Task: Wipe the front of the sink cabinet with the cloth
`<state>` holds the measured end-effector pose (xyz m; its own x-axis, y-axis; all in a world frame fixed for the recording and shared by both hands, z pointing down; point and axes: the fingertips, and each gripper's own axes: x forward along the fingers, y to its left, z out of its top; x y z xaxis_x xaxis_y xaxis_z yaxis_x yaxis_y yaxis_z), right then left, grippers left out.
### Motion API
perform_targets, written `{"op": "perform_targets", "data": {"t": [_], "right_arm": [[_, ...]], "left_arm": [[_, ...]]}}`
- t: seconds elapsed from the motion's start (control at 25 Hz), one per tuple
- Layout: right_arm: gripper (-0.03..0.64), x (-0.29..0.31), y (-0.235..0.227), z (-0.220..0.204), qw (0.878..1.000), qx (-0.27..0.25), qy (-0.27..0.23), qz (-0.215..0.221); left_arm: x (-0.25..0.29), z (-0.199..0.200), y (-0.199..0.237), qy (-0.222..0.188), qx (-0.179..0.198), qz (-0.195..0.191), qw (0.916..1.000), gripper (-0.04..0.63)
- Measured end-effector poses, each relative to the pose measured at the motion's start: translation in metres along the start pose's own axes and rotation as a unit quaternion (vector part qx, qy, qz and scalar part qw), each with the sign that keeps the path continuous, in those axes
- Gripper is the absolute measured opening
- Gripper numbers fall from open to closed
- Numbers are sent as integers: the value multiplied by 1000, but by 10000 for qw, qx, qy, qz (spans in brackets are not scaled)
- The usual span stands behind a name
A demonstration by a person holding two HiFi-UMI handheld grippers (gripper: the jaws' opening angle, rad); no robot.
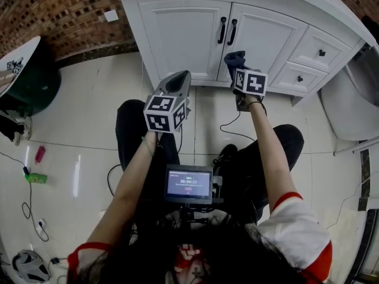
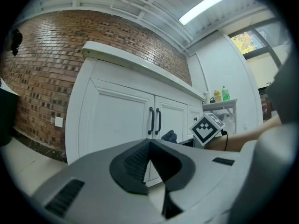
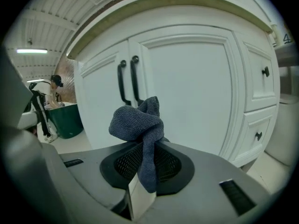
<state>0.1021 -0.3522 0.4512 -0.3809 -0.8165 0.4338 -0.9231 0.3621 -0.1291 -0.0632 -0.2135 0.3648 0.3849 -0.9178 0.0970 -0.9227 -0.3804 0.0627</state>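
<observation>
A white sink cabinet [image 1: 195, 28] with two doors and black handles [image 1: 227, 31] stands ahead. My right gripper [image 3: 147, 146] is shut on a bunched dark blue cloth [image 3: 139, 125], held a short way in front of the right door [image 3: 191, 92]; in the head view the cloth [image 1: 235, 59] sits just below the handles. My left gripper [image 2: 149, 146] is shut with nothing in it, lower and to the left of the right gripper [image 1: 239, 70], pointing at the cabinet doors [image 2: 117, 120]. In the head view the left gripper [image 1: 180, 81] hovers over the floor before the left door.
Drawers [image 1: 320, 53] with small black knobs are at the cabinet's right, with a white toilet [image 1: 349, 105] beyond. A brick wall [image 1: 53, 10] runs to the left, and a dark green bin [image 1: 32, 78] stands at far left. Cables and small items [image 1: 35, 177] lie on the tiled floor.
</observation>
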Motion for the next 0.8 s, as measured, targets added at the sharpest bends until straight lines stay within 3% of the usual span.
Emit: {"op": "perform_targets", "data": {"t": [0.32, 0.8], "right_arm": [[86, -14, 113, 87, 9934, -443, -628, 847], [86, -1, 298, 185, 9704, -954, -1192, 1869]], "left_arm": [[-35, 20, 35, -109, 129, 323, 9993, 32], [-92, 0, 82, 207, 515, 719, 9959, 32]]}}
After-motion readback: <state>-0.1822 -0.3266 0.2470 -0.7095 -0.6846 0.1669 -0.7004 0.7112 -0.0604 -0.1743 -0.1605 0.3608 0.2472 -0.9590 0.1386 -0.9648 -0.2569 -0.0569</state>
